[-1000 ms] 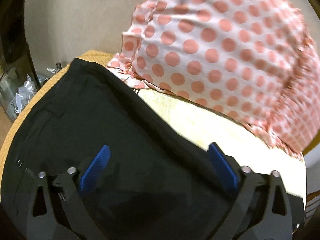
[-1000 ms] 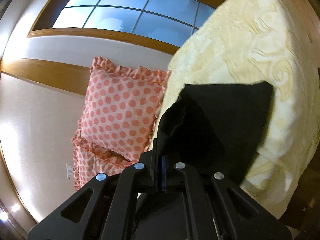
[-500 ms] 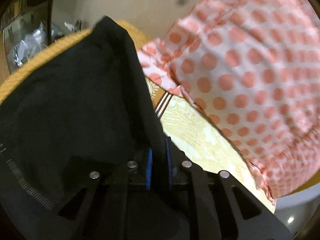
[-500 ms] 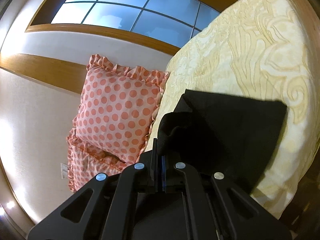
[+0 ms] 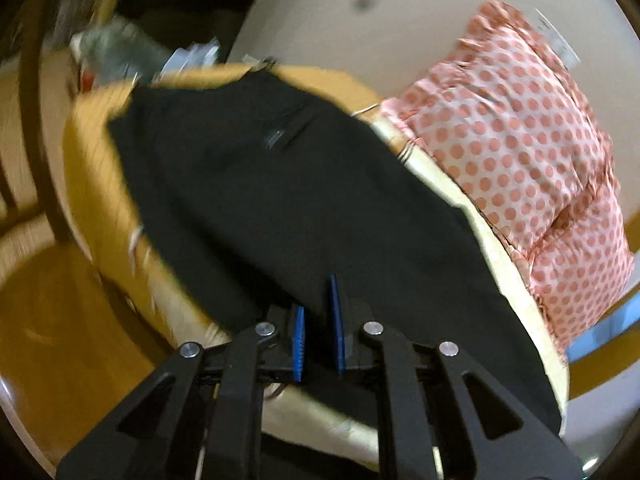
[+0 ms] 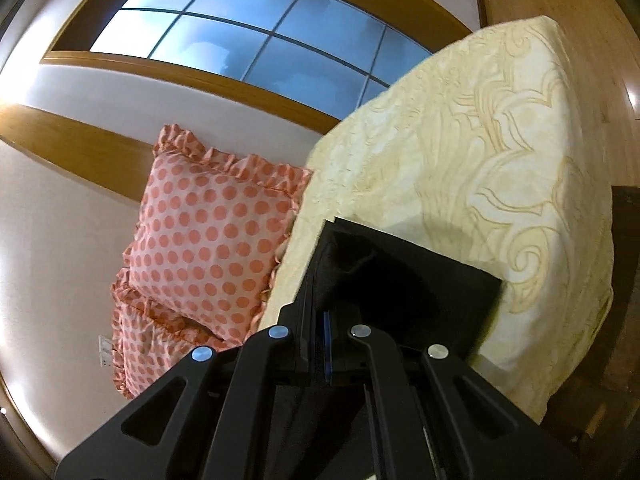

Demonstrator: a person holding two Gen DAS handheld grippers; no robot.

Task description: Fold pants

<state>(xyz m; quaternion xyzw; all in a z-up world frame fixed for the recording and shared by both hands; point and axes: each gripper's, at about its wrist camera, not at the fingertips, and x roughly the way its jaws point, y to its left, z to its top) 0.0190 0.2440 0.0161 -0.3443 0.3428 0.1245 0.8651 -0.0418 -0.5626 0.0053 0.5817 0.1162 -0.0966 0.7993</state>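
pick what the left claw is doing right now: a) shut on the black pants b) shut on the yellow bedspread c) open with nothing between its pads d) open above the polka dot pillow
a: in the left wrist view the left claw has its blue pads pinched close on a fold of the black pants.

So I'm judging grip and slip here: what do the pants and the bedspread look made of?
Pants: a matte black woven cloth, probably cotton blend; it drapes smoothly with no sheen. Bedspread: cream fabric with raised swirl stitching, seemingly quilted and faintly glossy. Exact fibres can't be told.
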